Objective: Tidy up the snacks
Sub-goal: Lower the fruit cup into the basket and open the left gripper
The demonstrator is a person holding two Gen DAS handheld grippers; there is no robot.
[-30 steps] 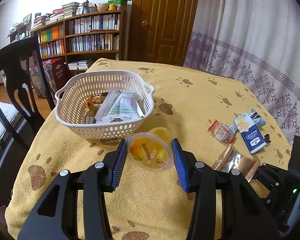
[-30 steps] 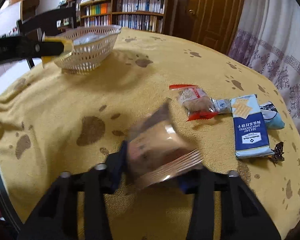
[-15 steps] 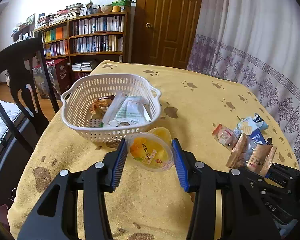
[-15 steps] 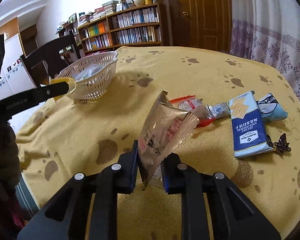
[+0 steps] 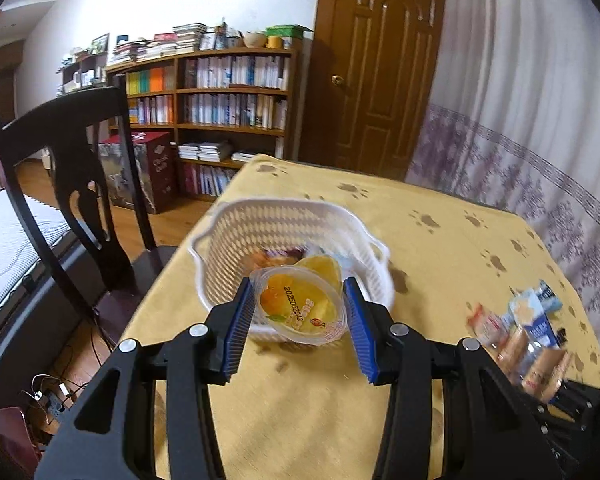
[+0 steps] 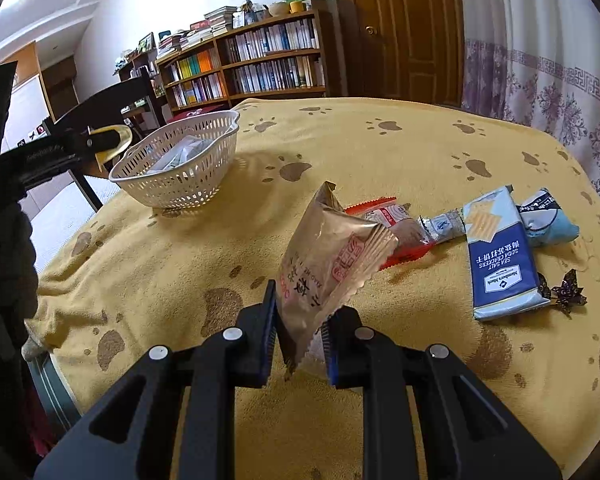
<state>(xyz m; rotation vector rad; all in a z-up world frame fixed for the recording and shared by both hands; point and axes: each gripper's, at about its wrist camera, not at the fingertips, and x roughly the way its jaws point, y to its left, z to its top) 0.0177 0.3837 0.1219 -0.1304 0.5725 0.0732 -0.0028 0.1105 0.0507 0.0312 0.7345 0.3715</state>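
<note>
My left gripper (image 5: 299,312) is shut on a clear fruit jelly cup (image 5: 300,306) with orange pieces, held in the air over the near rim of the white basket (image 5: 236,224). From the right wrist view that cup (image 6: 110,140) shows beside the basket (image 6: 180,168), which holds several packets. My right gripper (image 6: 300,328) is shut on a brown snack packet (image 6: 332,256), held upright above the yellow tablecloth. A red-edged packet (image 6: 384,212), a small silver packet (image 6: 440,226), a blue cracker pack (image 6: 496,256) and a light blue packet (image 6: 548,220) lie on the cloth at the right.
A dark wooden chair (image 5: 64,168) stands by the table's left edge. A bookshelf (image 5: 220,108) and a brown door (image 5: 380,64) are behind the table, with a curtain (image 5: 540,92) on the right. A small dark wrapper (image 6: 568,292) lies next to the cracker pack.
My left gripper has risen and moved forward with the jelly cup, from in front of the basket to over its near rim. My right gripper has lifted the brown packet upright off the cloth.
</note>
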